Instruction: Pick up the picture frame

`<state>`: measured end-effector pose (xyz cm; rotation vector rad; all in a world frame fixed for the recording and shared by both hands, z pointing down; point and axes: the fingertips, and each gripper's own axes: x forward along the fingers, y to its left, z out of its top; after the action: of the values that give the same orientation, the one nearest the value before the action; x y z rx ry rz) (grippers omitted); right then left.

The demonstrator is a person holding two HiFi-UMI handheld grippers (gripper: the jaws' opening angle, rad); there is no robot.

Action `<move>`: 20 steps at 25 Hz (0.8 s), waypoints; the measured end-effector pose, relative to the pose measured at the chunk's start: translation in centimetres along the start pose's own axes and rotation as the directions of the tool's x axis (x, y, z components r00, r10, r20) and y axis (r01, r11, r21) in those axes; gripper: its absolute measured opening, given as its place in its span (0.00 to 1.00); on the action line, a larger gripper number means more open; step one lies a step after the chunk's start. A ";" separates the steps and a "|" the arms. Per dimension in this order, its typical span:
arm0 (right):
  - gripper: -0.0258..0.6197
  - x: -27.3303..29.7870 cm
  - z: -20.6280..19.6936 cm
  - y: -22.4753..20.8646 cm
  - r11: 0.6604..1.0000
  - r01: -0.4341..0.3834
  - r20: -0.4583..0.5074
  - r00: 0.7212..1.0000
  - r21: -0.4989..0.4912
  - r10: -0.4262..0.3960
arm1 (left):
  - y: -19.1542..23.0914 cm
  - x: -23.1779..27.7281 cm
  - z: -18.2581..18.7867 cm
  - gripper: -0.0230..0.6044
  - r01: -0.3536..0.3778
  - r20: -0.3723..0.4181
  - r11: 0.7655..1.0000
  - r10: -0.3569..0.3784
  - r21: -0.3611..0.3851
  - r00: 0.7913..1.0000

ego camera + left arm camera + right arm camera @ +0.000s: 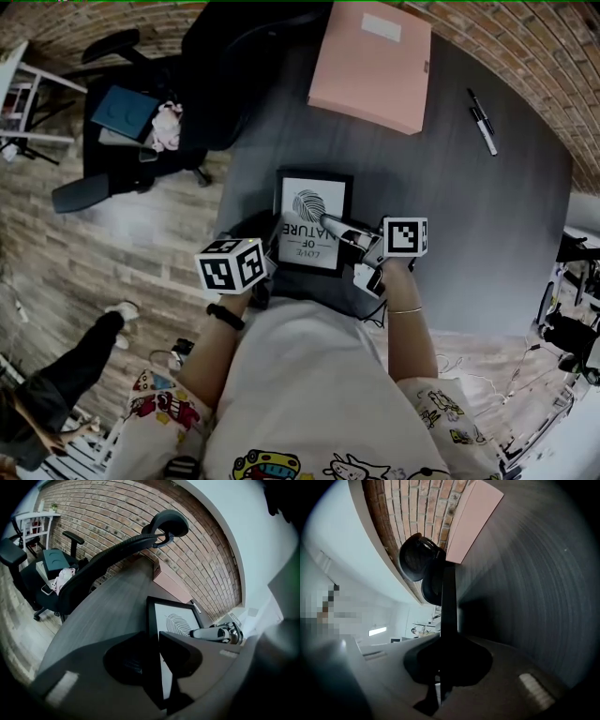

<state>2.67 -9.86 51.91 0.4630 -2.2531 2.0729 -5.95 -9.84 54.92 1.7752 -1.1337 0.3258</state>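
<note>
A black picture frame (312,220) with a leaf print and "love of nature" lettering lies on the dark table (487,234) just in front of me. My right gripper (328,223) reaches in from the right and is shut on the frame's edge. In the right gripper view that edge is a thin dark bar (448,597) pinched between the jaws (443,644). My left gripper (274,248) sits at the frame's near left corner. In the left gripper view the frame's black border (151,620) runs between its parted jaws (157,637), and the right gripper (213,633) lies across the print.
A pink box file (372,66) lies at the table's far edge, with two pens (482,122) to its right. A black office chair (234,66) stands against the table's far left side. Another chair (122,122) holds clutter. A person's leg (84,361) is at the lower left.
</note>
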 end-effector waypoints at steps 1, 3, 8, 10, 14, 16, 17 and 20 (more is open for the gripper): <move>0.06 -0.4 0.1 -0.3 1.000 0.024 0.006 1.000 -0.012 -0.024 | -0.2 0.0 0.2 0.22 0.003 0.005 1.000 -0.004 0.006 1.000; 0.06 -1.0 0.3 -0.5 0.998 0.051 0.023 0.998 -0.031 -0.051 | -0.6 -0.2 0.8 0.22 0.010 0.018 1.000 -0.010 0.020 1.000; 0.06 -1.7 0.5 1.8 1.000 0.005 0.092 0.996 -0.023 -0.003 | -1.9 -1.3 2.0 0.22 0.025 0.059 0.997 -0.030 0.075 0.998; 0.06 -2.3 0.7 2.4 0.999 0.006 0.115 0.993 -0.041 -0.001 | -2.6 -1.6 2.6 0.22 0.028 0.074 0.994 -0.036 0.103 0.997; 0.06 -3.3 1.2 3.7 0.996 0.006 0.159 0.987 -0.087 0.008 | -4.0 -2.5 4.1 0.22 0.044 0.111 0.988 -0.061 0.148 0.992; 0.06 -3.7 1.2 4.5 0.994 0.012 0.173 0.985 -0.111 0.008 | -4.7 -3.2 4.8 0.22 0.051 0.130 0.984 -0.074 0.171 0.989; 0.06 -4.0 1.2 5.0 0.992 0.020 0.179 0.984 -0.125 0.003 | -5.2 -3.6 5.1 0.22 0.054 0.141 0.982 -0.080 0.184 0.987; 0.06 -4.9 1.4 6.1 0.980 0.073 0.198 0.980 -0.184 -0.036 | -6.6 -5.0 6.4 0.22 0.066 0.177 0.974 -0.106 0.219 0.978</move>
<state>6.05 -9.93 44.68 0.7326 -2.4828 1.8345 -4.88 -11.76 44.73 2.0728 -1.1843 0.2369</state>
